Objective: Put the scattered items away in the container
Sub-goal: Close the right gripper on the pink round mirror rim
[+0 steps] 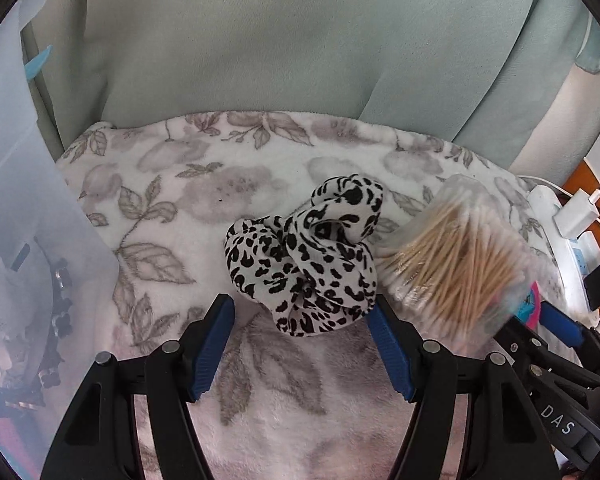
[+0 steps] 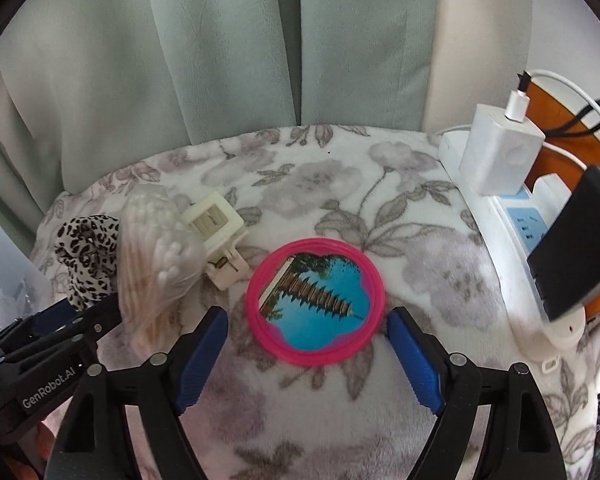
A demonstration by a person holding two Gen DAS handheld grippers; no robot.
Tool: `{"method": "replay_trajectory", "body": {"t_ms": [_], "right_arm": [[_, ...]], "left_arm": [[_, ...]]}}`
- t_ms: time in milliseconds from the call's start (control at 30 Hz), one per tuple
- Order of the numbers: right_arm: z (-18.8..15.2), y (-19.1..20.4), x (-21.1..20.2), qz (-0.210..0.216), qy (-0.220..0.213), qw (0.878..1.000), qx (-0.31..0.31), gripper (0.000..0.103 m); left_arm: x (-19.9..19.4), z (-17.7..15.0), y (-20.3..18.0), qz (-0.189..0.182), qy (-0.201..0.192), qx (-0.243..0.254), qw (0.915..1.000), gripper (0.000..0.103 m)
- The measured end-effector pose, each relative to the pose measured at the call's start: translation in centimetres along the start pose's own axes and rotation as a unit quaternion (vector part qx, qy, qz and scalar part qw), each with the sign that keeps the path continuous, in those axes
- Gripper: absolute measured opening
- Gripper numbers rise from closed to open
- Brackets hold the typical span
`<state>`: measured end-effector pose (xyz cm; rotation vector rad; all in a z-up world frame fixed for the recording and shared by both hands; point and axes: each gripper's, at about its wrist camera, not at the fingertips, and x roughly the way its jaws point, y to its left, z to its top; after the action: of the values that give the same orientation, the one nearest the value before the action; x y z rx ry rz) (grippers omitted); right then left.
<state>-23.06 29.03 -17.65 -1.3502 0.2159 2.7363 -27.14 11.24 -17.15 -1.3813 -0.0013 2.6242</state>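
With both tools spread apart, my left tool straddles soft, light scrunchie; I'd pinch its bunched middle.

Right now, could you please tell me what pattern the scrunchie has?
The scrunchie is white with black leopard spots, clearest in the left wrist view.

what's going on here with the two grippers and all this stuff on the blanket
A person is tidying small items off a floral blanket with two handheld grippers. The left gripper is open around a leopard-print scrunchie, and the right gripper is open around a pink round mirror. Neither is gripped yet. A bag of cotton swabs and a white clip lie between them; the clear bin sits left.
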Motion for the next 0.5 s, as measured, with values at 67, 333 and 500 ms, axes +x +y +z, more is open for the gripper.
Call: {"method": "replay_trajectory", "body": {"t_ms": [67,333,500], "right_arm": [[0.17,0.17,0.27,-0.011,-0.002,1.0,-0.003,0.085],[0.39,0.61,0.6,-0.029,0.002,1.0,-0.011,0.083],[0.3,0.22,0.14,-0.027,0.007,1.0,0.003,0.074]], "left_arm": [[0.21,0.06,0.05,0.001,-0.003,0.002,1.0,0.07],[0.46,0.17,0.48,-0.003,-0.014,0.0,0.9999,0.07],[0.13,-0.04,0.61,0.004,-0.016,-0.002,0.9999,0.056]]}}
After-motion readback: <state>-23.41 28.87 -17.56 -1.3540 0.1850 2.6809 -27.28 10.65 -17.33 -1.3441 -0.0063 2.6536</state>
